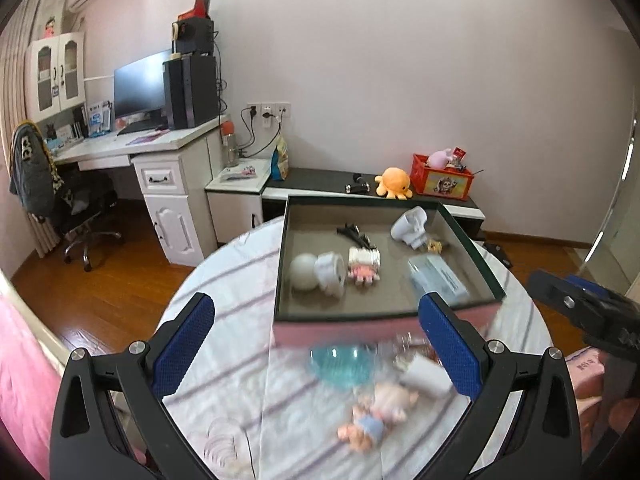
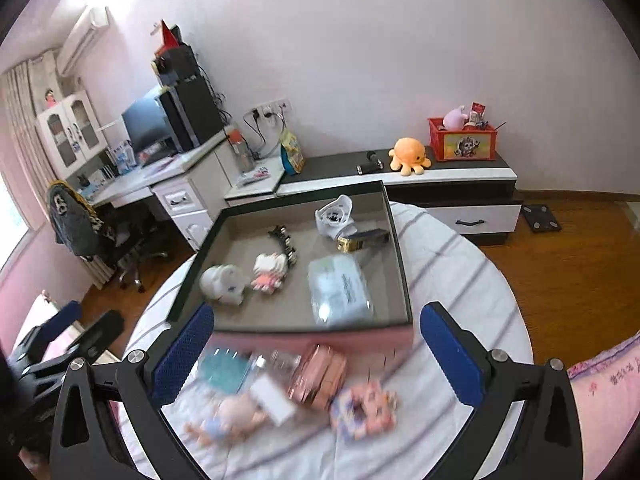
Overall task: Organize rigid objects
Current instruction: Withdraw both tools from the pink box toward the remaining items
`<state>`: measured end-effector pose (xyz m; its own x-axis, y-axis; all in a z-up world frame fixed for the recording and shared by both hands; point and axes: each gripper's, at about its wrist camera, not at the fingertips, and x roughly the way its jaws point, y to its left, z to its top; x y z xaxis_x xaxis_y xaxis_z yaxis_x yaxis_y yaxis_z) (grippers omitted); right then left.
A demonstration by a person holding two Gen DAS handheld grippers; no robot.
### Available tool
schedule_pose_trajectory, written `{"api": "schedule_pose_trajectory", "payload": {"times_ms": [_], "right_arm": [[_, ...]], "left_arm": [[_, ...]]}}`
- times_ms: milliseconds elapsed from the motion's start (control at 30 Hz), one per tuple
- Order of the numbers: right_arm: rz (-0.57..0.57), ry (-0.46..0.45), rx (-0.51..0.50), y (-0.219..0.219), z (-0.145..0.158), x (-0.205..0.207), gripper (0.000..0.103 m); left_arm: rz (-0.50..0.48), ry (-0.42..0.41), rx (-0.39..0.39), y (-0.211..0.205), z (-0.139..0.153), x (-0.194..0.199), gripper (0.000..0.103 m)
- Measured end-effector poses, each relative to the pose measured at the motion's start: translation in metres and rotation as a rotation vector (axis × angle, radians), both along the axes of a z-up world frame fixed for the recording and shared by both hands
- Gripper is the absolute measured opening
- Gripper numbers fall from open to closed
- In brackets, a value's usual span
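A pink box point(image 1: 344, 326) with a grey inside point(image 2: 256, 322) stands on a round striped table. It holds a white round toy point(image 1: 318, 272), a pink-and-white cat figure point(image 2: 269, 272), a black clip point(image 2: 285, 242), a white cup-like piece point(image 2: 334, 216), a gold-and-blue bar point(image 2: 362, 239) and a clear packet point(image 2: 340, 292). In front of the box lie a teal bowl point(image 1: 338, 364), a baby doll point(image 2: 230, 416), a white block point(image 2: 274, 400), a pink case point(image 2: 320, 376) and a pink ring toy point(image 2: 362, 410). My left gripper point(image 1: 316, 344) and right gripper point(image 2: 316, 348) are open and empty above these.
The table has a white striped cloth point(image 2: 452, 280). Behind it stand a low black-and-white cabinet point(image 2: 460, 184) with an orange octopus plush point(image 2: 408, 156) and a red crate point(image 2: 464, 140). A desk with monitor point(image 1: 140, 84) and a chair point(image 1: 60, 188) stand at the left.
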<state>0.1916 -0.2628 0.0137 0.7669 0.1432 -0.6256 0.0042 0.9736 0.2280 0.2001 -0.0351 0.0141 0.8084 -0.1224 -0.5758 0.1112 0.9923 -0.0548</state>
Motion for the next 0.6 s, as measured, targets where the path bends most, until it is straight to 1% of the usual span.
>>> {"api": "schedule_pose_trajectory", "payload": {"times_ms": [67,167,300,433,600], "right_arm": [[0.008,-0.013,-0.002,0.002,-0.001,-0.025,0.103],[-0.008,-0.042,-0.036,0.004,0.000,-0.056,0.103],[-0.031,-0.076,-0.072,0.005,0.002,-0.091,0.103],[-0.054,-0.106,-0.094,0.006,0.006,-0.117,0.103],[-0.040,-0.114,-0.106,0.011,0.006,-0.136,0.103]], "left_arm": [[0.007,0.003,-0.006,0.002,-0.003,-0.015,0.103],[0.017,0.010,-0.018,0.003,-0.006,-0.033,0.103],[0.026,-0.005,-0.019,0.003,-0.005,-0.059,0.103],[0.029,-0.026,-0.006,0.001,-0.003,-0.086,0.103],[0.018,-0.031,-0.024,0.004,-0.001,-0.109,0.103]]}}
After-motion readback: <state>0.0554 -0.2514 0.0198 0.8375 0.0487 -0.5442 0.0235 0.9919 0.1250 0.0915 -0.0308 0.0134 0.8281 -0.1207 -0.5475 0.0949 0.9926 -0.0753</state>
